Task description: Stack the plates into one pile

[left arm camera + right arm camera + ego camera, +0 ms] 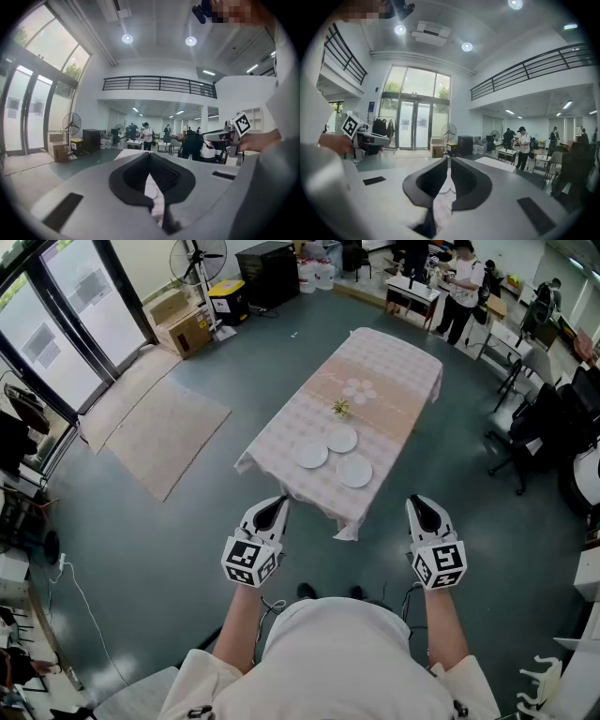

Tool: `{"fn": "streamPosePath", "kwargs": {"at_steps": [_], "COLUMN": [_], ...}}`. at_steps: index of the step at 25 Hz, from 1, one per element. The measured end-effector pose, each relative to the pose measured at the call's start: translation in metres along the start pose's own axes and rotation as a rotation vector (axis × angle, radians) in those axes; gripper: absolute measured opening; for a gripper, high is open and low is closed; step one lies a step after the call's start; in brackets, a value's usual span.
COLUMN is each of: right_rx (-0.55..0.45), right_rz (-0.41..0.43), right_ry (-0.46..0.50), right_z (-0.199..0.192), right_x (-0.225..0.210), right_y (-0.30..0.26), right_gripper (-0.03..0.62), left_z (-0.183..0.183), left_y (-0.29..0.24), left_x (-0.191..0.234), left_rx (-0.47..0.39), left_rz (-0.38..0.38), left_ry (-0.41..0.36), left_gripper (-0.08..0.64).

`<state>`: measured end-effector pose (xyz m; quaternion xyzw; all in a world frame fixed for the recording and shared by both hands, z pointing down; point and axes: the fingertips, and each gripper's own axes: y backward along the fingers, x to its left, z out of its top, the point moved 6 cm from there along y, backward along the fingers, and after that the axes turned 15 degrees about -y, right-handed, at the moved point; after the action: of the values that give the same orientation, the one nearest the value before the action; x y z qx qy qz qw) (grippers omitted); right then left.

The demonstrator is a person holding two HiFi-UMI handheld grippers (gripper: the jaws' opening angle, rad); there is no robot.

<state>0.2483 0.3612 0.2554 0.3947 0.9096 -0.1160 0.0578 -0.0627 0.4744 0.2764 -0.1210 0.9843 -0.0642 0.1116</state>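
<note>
Two grippers are held side by side, short of the long table (281,442) in its pale pink checked cloth. The left gripper (274,508) has its jaws pressed together on nothing. Ahead of it, at the table's near end, three white round plates lie apart in a loose triangle: the left plate (310,455), the far plate (342,439) just beside it, and the right plate (354,471) closest to the edge. The right gripper (421,509) is empty too, jaws all but touching.

Nothing is stacked, so the step in hand looks like the approach. Both jaws should probably open before they reach a rim. A plate is best taken by its near rim, lifted clear and lowered flat onto a neighbour. A thin rim on soft cloth may slide or drag the fabric.

Past the plates, a small yellow-green flower sprig (340,409) sits on a flower-printed pink runner (375,395). The hall has tall glass doors (66,315) at the left, then a beige rug (164,432), brown cardboard boxes (183,329), a standing fan (199,257) and, at the right, black office chairs (525,442).
</note>
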Motion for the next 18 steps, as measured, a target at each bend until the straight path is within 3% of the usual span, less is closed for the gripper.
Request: {"fn": "streamPosePath", "kwargs": {"at_steps": [9, 18], "right_rx": [0.005, 0.038], "right_rz": [0.016, 0.017], "right_ry": [0.011, -0.05], "right_z": [0.0009, -0.0064], "right_x": [0.0039, 0.0068], "right_y": [-0.0031, -0.0067], "right_gripper": [0.044, 0.044], "left_z": [0.0001, -0.0021], "left_y": [-0.0053, -0.0073], "left_x": [0.0003, -0.0017], "left_rx": [-0.006, -0.01], "left_rz": [-0.015, -0.026], "left_ry": [0.003, 0.01], "left_gripper": [0.006, 0.006]}}
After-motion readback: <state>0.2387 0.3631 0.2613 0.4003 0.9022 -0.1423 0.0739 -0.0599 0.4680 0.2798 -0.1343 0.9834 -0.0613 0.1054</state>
